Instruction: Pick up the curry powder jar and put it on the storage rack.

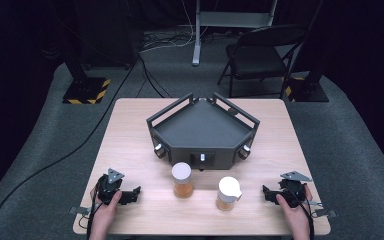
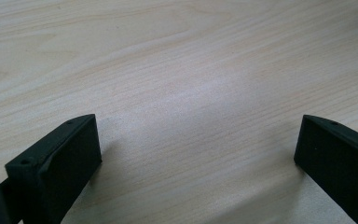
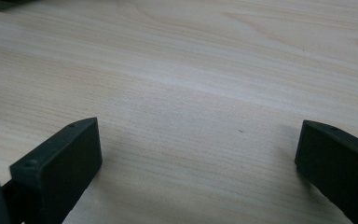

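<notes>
Resting my left gripper (image 1: 136,193) on the table (image 1: 130,130), jaws fully apart, nothing btwn. Flat-lid jar (image 1: 182,180) sits just right of it, spout-lid jar (image 1: 228,193) just left of right gripper (image 1: 266,193), also wide, empty.

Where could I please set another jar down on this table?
Bare wood lies either side of the dark tray, and between each open gripper, left and right, and its nearer jar. The middle front is crowded: two jars stand close before the tray.
</notes>
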### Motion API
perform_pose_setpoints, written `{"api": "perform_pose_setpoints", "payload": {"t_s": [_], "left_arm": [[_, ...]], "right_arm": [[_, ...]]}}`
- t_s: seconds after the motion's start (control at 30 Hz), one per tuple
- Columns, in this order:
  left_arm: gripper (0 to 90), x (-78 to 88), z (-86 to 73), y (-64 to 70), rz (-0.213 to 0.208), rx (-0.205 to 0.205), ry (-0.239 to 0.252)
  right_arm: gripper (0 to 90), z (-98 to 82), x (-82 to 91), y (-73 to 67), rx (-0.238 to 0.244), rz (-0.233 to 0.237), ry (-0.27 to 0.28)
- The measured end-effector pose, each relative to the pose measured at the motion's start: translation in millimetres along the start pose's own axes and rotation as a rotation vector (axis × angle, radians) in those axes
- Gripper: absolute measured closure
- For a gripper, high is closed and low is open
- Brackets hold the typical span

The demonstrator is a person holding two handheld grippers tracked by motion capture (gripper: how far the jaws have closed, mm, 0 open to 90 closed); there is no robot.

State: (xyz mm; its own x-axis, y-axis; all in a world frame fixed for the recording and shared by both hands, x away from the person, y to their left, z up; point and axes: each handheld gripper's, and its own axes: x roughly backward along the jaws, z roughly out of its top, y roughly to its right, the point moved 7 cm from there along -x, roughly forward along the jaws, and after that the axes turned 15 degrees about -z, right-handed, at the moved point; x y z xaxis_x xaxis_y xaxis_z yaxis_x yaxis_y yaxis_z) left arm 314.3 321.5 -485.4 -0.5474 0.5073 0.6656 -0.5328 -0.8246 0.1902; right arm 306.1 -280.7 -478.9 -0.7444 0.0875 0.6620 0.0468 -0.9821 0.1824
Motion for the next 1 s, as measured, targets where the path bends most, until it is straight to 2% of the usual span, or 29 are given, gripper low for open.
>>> {"api": "perform_pose_setpoints", "payload": {"t_s": [0.53,0.83,1.0], "left_arm": [[3.1,2.8,-2.6,-1.0,-0.001,0.006,0.014],[5.6,13.4,-3.2,-7.3,-0.02,0.042,0.031],[5.6,20.4,-1.8,-5.9,-0.027,0.039,0.056]], "right_arm": [[0.0,-0.3,0.1,0.9,0.006,0.004,0.002],[0.0,-0.2,0.0,1.1,0.006,0.005,0.002],[0.0,-0.2,0.0,1.1,0.007,0.005,0.002]]}}
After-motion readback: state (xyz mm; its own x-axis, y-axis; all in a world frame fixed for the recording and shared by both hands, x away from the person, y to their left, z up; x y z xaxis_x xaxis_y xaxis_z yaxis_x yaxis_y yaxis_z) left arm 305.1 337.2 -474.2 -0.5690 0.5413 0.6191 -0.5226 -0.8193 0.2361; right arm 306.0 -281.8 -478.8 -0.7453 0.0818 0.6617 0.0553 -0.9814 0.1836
